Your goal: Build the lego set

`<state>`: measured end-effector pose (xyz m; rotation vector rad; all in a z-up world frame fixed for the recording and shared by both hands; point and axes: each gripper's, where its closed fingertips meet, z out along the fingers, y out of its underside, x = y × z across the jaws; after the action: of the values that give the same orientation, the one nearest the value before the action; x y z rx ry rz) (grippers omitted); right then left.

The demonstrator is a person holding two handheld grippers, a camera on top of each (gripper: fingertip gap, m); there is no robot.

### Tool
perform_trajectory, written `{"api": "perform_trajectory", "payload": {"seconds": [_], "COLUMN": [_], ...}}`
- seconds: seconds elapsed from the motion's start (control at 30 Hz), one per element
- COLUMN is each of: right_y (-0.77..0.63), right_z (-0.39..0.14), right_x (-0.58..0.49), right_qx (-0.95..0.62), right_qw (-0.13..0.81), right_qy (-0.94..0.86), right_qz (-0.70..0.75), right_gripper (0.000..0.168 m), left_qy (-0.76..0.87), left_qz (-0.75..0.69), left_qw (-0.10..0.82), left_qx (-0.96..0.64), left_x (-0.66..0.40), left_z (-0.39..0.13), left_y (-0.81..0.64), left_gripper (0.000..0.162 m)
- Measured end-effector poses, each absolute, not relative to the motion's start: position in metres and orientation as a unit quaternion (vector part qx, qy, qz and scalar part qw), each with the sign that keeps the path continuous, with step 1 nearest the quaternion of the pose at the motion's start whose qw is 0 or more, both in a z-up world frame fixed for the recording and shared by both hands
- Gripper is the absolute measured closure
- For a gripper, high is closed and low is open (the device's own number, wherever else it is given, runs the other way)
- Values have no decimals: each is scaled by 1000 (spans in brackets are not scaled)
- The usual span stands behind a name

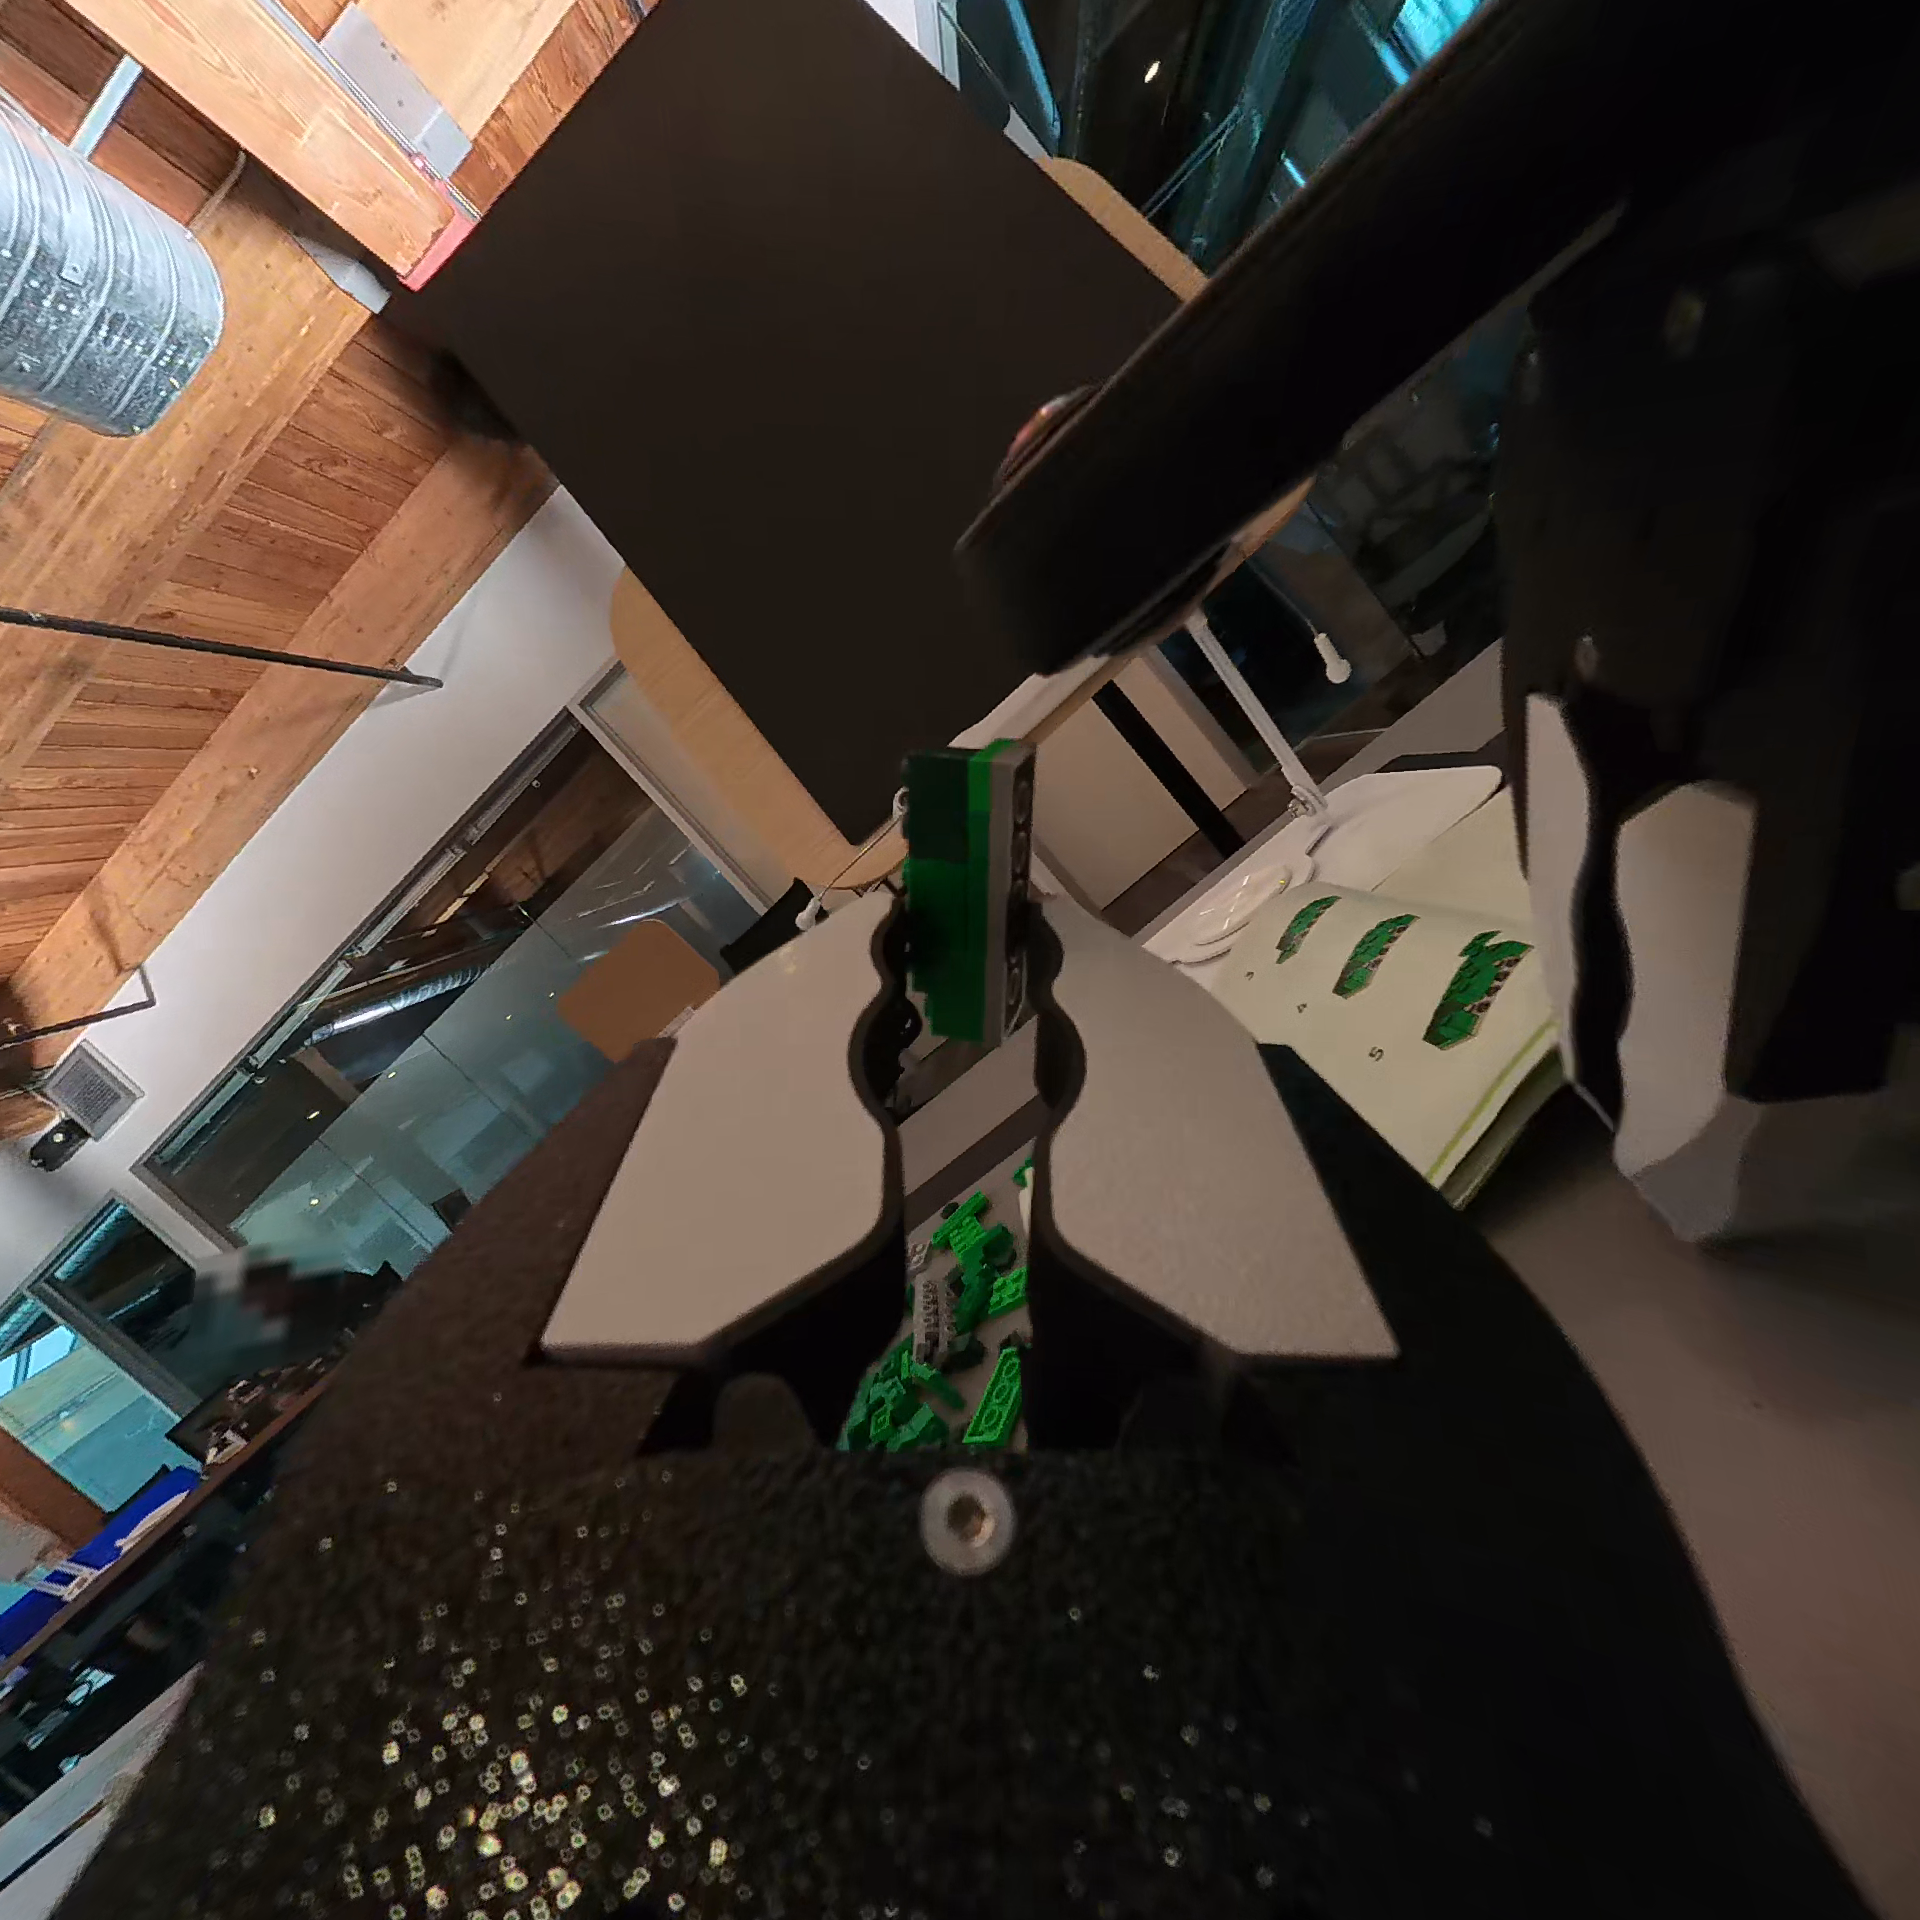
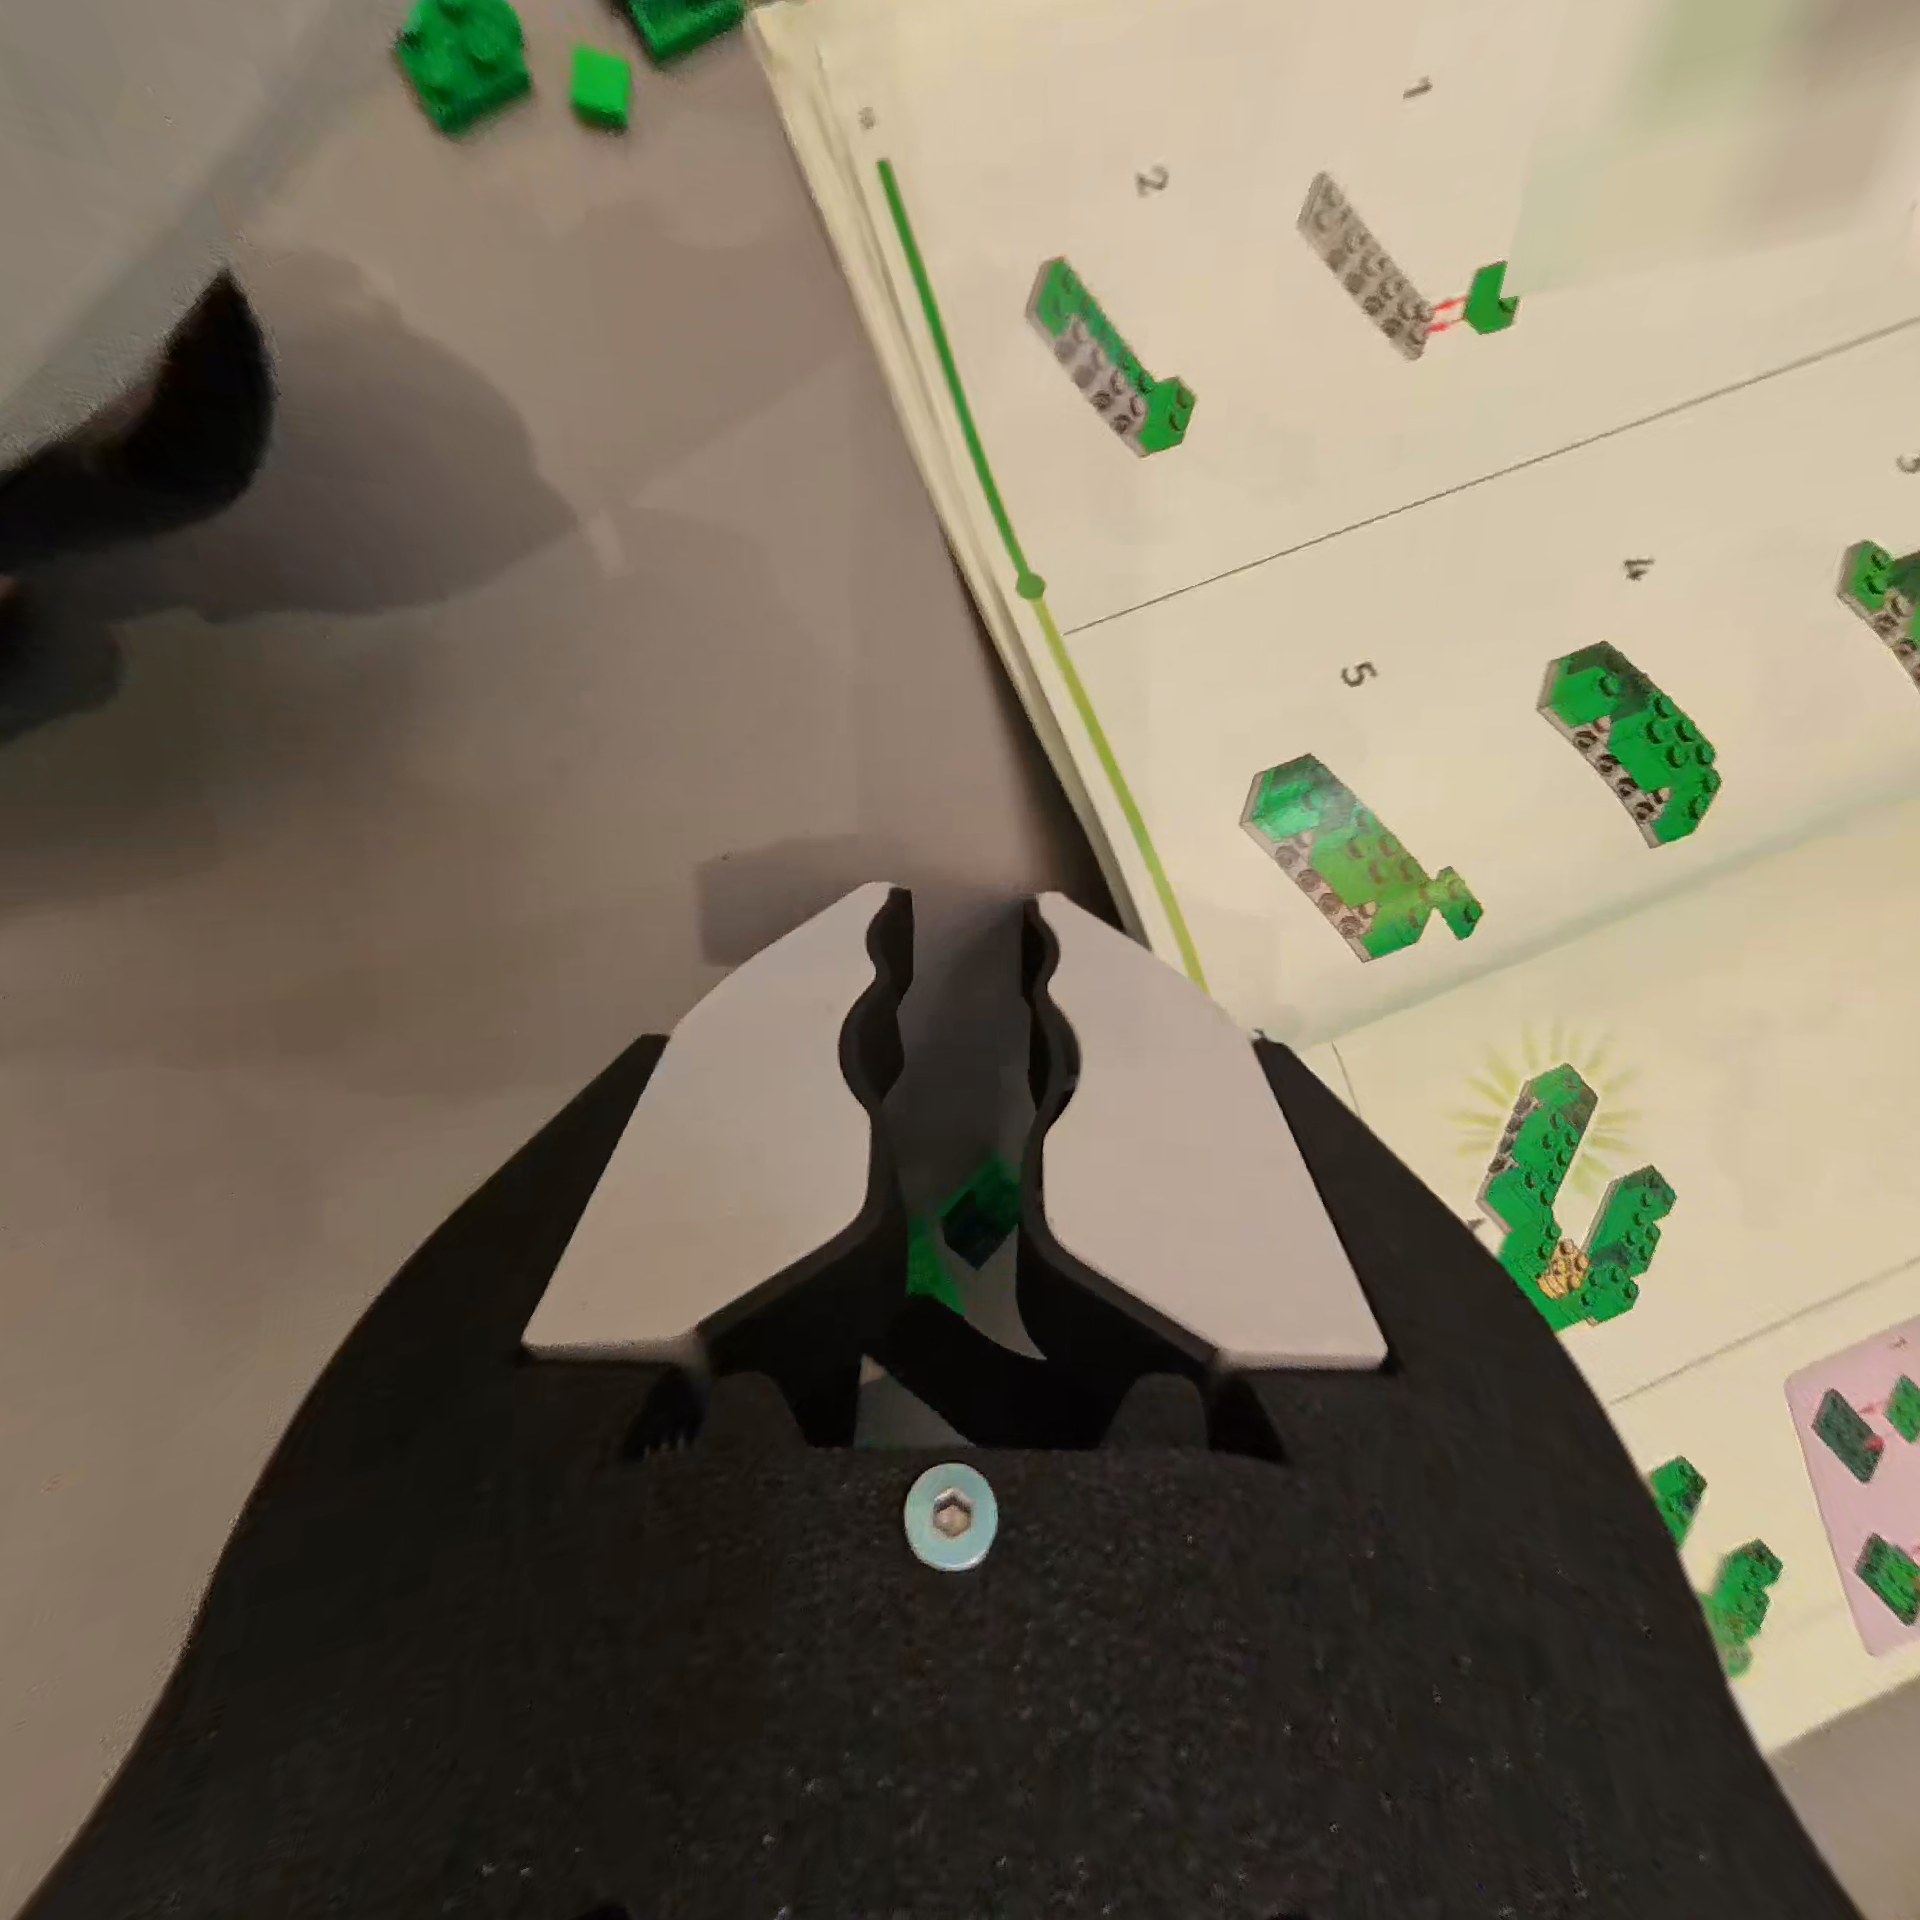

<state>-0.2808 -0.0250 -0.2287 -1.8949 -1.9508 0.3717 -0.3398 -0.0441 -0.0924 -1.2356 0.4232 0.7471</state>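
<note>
Fingers of my left hand-held gripper (image 1: 966, 977) are clamping a partly built lego piece (image 1: 961, 883), green layers on a grey plate, and I am holding it raised on edge above the bench (image 2: 468, 727). Loose green bricks (image 1: 951, 1340) are lying on the bench below it. My right hand-held gripper (image 2: 966, 935) is hovering over the grey surface with its fingers slightly apart and gripping nothing, just beside the open instruction booklet (image 2: 1455, 582). A few more green pieces (image 2: 462, 62) are sitting near the far edge.
</note>
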Motion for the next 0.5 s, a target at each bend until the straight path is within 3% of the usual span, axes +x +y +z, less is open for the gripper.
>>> {"api": "perform_trajectory", "payload": {"seconds": [0.5], "right_y": [-8], "right_z": [-221], "right_x": [-288], "right_qx": [-640], "right_qw": [335], "right_qy": [-691], "right_qz": [33], "right_gripper": [150], "left_qy": [206], "left_qz": [322], "left_qw": [731], "left_qx": [-565], "left_x": [-333], "left_z": [-96], "left_y": [-40], "left_gripper": [141]}}
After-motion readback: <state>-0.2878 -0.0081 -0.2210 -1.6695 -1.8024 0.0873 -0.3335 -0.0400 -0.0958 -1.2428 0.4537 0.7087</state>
